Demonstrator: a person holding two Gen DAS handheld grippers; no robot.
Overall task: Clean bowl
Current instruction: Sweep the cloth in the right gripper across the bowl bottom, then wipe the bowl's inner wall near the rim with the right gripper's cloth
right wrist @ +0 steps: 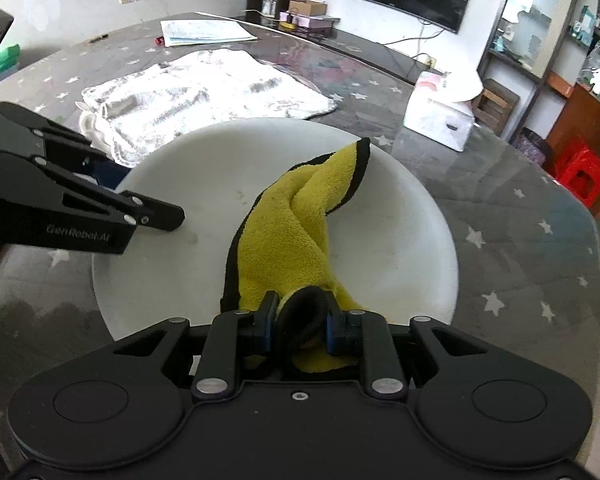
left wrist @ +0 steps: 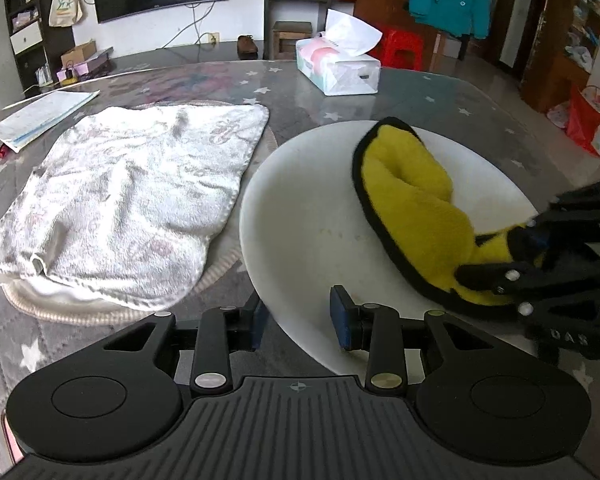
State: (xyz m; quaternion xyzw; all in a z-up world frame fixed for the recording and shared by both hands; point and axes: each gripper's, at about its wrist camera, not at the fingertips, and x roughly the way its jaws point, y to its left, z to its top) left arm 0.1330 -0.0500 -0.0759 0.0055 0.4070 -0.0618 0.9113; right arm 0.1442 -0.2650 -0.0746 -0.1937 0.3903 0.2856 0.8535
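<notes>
Where the star-patterned tabletop (left wrist: 440, 92) fills both views, its far curved edge and its right edge show, with bare room along the right side of the bowl and between bowl and tissue pack.

White towel (left wrist: 132, 200): spread flat on the left half of the tabletop over a ribbed mat, its right edge just beside the bowl; it takes up the room to the left.

White bowl (left wrist: 300, 216): large and shallow, near the front of the tabletop, right of the towel, faint specks on its inner floor. Rim bare at the far side and the far left.

Yellow cloth (right wrist: 296, 240): black-edged, lying twisted inside the bowl from near rim toward far rim.

Left claw (left wrist: 300, 320): clamped across the near left rim of the bowl, one pad outside the wall and one inside.

Right claw (right wrist: 298, 326): closed on the bunched near end of the yellow cloth, over the bowl's near right rim.

Tissue pack (left wrist: 338, 66): far side, well apart from the bowl, a sheet standing up.

Papers (left wrist: 40, 118): far left, beyond the towel, near the tabletop edge.
</notes>
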